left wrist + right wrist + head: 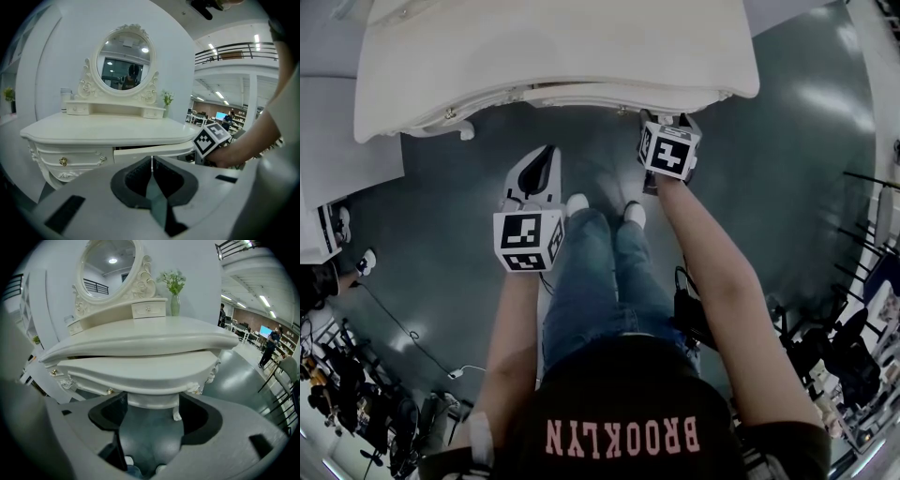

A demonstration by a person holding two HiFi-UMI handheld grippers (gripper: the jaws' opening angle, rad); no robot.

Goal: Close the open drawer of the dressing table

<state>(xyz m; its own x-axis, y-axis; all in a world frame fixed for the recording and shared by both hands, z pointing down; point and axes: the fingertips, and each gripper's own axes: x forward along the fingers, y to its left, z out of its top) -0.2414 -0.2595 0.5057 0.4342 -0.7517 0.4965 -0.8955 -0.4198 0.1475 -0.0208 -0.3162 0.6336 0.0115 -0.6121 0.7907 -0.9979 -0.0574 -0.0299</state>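
Our right gripper (153, 405), a pale grey moulded shell with black ribbed pads, has its jaws spread wide and empty. It sits close before the bowed front of the glossy cream-white drawer (140, 373); we cannot tell whether they touch. That drawer stands pulled out a little beneath the smooth top of the carved cream dressing table (553, 47). Our left gripper (151, 161) is pinched together on nothing, held back over the polished grey-green floor (787, 187). A small brass knob (63, 161) sits on the scrolled front alongside.

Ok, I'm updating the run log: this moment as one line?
drawer: open | right claw: open, at drawer front | left claw: shut, empty, short of the drawer
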